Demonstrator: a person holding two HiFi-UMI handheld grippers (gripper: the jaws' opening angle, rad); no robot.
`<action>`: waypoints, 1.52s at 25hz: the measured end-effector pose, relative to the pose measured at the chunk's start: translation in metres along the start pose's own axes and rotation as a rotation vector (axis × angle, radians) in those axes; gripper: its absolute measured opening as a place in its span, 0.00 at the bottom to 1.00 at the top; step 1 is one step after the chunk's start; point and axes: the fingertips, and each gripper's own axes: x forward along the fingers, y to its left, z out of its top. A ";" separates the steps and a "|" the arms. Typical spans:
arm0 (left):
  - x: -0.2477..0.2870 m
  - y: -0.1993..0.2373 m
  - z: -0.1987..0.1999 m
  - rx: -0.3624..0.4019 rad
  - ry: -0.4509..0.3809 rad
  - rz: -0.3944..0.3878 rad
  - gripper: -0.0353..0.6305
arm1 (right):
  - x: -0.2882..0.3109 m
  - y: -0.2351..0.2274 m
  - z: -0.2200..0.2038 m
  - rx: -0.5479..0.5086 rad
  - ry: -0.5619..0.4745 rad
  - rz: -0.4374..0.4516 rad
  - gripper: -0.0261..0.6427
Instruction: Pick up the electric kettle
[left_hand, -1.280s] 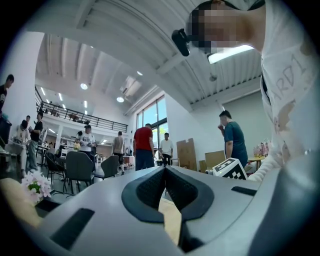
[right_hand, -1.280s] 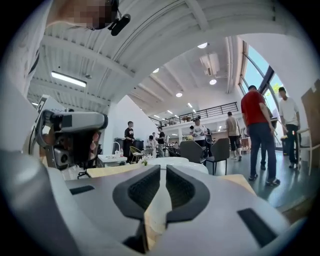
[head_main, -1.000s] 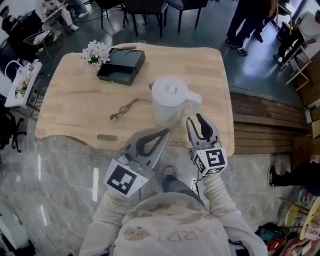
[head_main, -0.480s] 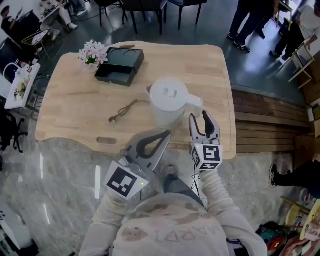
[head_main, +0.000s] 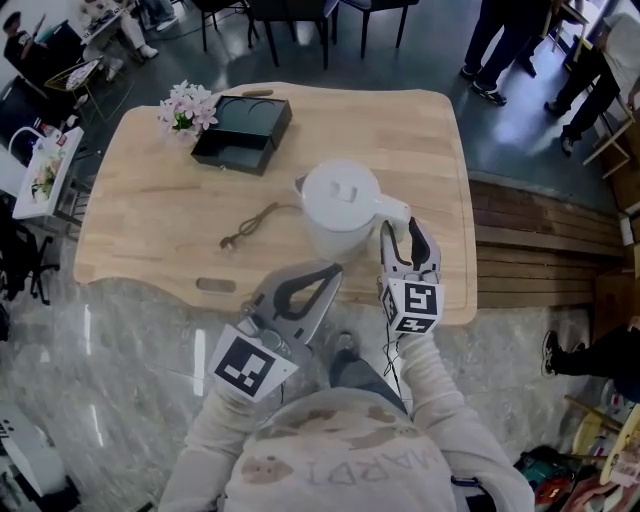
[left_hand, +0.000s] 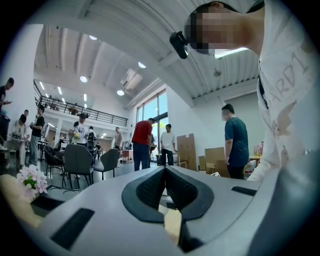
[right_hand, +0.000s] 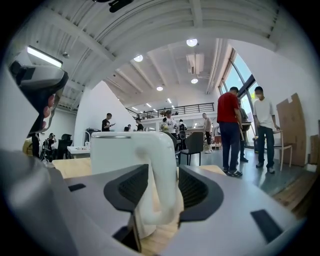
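The white electric kettle (head_main: 340, 205) stands upright on the wooden table (head_main: 150, 200), near its front edge, with its handle (head_main: 395, 210) turned to the right. My right gripper (head_main: 402, 228) is open, one jaw on each side of the handle. In the right gripper view the handle (right_hand: 162, 175) rises between the jaws of the right gripper (right_hand: 163, 186), close to the left pad and with a gap on the right. The kettle body (right_hand: 120, 150) stands just behind. My left gripper (head_main: 333, 268) is shut and empty, in front of the kettle at the table edge. Its pads meet in the left gripper view (left_hand: 165, 175).
A black box (head_main: 243, 132) and a small bunch of flowers (head_main: 186, 105) sit at the table's far left. A thin cord (head_main: 250, 222) lies left of the kettle. A wooden platform (head_main: 540, 250) runs along the right side. Chairs and several people stand beyond the table.
My right gripper has moved forward to the kettle's handle and its jaws have spread wider, now straddling it. The left gripper has barely shifted.
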 end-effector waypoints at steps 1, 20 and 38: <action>0.001 0.000 0.000 0.000 0.000 -0.001 0.07 | 0.002 -0.001 -0.001 0.004 0.000 -0.004 0.30; 0.006 0.009 -0.006 -0.001 0.023 0.009 0.07 | 0.028 -0.015 -0.008 0.040 -0.002 -0.131 0.29; -0.002 0.009 -0.011 0.002 0.039 0.036 0.07 | 0.030 -0.015 -0.005 -0.033 -0.004 -0.222 0.23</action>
